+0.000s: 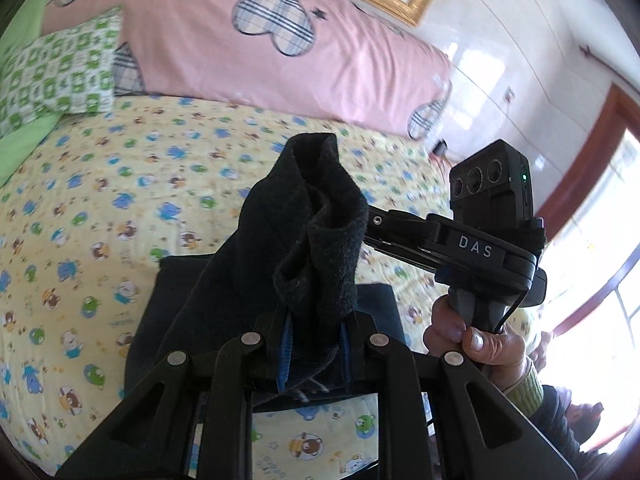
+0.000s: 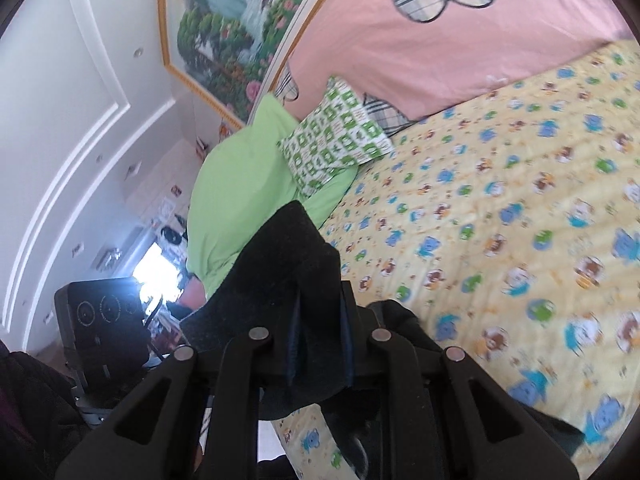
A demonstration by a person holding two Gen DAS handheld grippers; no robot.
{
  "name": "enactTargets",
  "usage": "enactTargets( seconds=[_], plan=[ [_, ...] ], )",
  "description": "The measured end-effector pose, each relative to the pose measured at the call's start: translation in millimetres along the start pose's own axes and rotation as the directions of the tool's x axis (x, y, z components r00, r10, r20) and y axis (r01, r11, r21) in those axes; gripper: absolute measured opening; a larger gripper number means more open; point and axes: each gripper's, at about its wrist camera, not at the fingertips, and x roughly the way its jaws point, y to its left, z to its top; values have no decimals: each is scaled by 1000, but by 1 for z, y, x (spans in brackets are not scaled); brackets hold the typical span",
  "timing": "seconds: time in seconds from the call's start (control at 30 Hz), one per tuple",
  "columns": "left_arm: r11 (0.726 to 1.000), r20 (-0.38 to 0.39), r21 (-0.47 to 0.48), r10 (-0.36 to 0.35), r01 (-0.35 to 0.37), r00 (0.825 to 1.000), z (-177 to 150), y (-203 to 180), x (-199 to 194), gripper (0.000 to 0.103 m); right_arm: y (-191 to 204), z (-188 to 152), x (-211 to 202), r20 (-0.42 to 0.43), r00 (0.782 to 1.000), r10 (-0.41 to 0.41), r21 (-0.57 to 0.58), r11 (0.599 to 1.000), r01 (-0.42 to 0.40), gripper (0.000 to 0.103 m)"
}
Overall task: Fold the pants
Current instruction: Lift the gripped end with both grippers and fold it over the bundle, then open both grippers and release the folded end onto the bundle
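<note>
Both tools are clamped on cloth: the left tool has its blue-padded jaws closed on a bunched edge of the dark, fuzzy fabric pants, and the right tool pinches another part of the same edge, which stands up in a fold between its jaws. In the left wrist view the right tool's black body, marked DAS, reaches in from the right, carried by a hand in a ribbed yellow-green cuff.

The gripped edge is lifted off the bed, while the rest of the pants hangs down to a flat dark panel lying on the yellow quilted bedspread printed with cartoon animals. Far behind lie a pink duvet with plaid heart patches and a green-and-white patterned pillow.

This looks like the carrying part of a fold: one end raised to be brought over the part that lies flat. Next, both tools should travel together, keeping the edge taut and level, then lower it so it meets the opposite edge squarely before letting go. Uneven height would skew the crease.
</note>
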Motion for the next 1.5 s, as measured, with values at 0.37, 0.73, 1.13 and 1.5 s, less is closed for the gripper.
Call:
enactTargets(
  seconds=[0.37,0.73,1.13,1.5],
  plan=[
    [993,-83,114,-21,30,996,-8,-42,42,19,-40,-26,-51,101,995,-22,83,996,14,19],
    [979,-168,186,-49,81,985,-26,-53,81,20,-72,-53,-69,129,990,-54,170,985,32,19],
    [953,-196,244,-135,182,971,-37,-51,97,30,-62,-69,-98,163,940,-300,185,945,269,26],
    [930,-242,217,-244,297,939,-45,-52,84,67,-46,-95,-130,207,857,-472,319,861,397,69]
  ],
)
